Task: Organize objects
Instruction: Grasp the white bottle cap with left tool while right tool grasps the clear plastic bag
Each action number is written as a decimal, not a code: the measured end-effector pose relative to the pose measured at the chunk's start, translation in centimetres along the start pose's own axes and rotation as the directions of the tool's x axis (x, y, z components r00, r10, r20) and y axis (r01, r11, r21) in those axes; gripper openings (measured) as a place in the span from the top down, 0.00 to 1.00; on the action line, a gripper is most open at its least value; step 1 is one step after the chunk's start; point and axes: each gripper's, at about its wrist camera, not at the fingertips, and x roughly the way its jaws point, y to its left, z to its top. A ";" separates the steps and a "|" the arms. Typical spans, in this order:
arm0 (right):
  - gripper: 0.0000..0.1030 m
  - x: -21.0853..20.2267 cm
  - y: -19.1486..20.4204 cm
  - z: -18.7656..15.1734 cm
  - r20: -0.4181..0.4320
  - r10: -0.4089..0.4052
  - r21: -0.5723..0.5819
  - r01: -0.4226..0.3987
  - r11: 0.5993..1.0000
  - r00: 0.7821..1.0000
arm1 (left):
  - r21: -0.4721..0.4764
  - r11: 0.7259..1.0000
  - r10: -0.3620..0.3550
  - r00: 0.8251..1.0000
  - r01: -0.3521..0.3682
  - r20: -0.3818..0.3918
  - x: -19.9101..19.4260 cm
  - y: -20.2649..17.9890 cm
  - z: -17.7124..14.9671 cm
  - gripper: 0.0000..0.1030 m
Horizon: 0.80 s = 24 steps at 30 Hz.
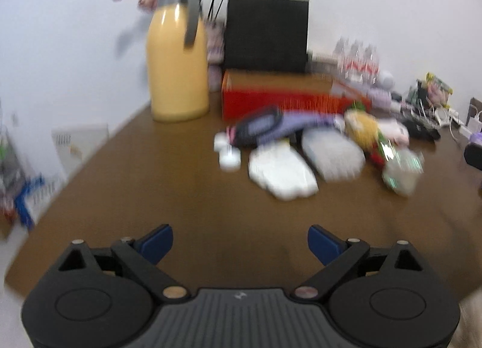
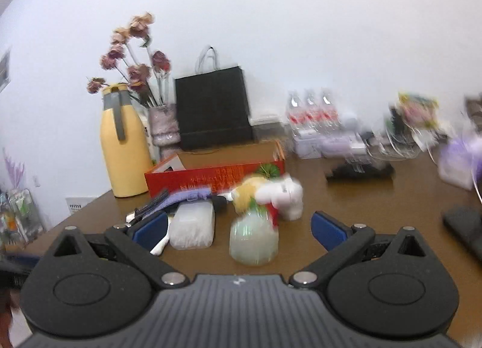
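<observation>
Tall carafe [image 2: 125, 149]: pale yellow body, grey lid band and grey handle strip. Flat cardboard box [image 2: 215, 178]: red sides with small pale lettering, tan top. Paper carrier bag [image 2: 212, 108]: plain black, grey handles. Dried roses [image 2: 132, 53]: dusty pink-brown. Table [image 1: 180, 197]: uniform brown. Wall [image 2: 301, 17]: plain white. Gripper pads [image 2: 330, 229]: blue, on black linkages. Body plate [image 2: 238, 302]: dark grey, ribbed in lengthwise stripes.

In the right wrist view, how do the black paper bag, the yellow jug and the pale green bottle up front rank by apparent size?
1. Black paper bag and yellow jug: too alike to separate.
2. Pale green bottle: smallest, though it sits nearest the camera, which enlarges it.
</observation>
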 end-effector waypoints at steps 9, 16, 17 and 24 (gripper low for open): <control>0.23 11.3 -1.9 0.4 -0.256 -0.095 -0.001 0.098 0.995 0.962 | -0.004 1.000 -0.017 0.997 0.017 -0.076 12.0 2.6 5.8 0.48; 0.58 14.9 -1.1 -0.4 -0.320 -0.049 -0.009 0.049 0.999 0.946 | 0.013 0.998 -0.063 0.993 0.065 -0.096 15.3 3.2 6.7 0.74; 0.59 14.9 -0.9 -0.4 -0.319 -0.044 -0.011 0.043 0.999 0.947 | 0.026 0.997 -0.064 0.994 0.066 -0.092 15.2 3.0 6.6 0.74; 0.59 11.9 -1.0 -0.6 -0.313 -0.027 0.008 0.031 1.000 0.949 | -0.001 0.994 -0.111 0.993 0.111 -0.040 9.8 2.5 5.1 0.74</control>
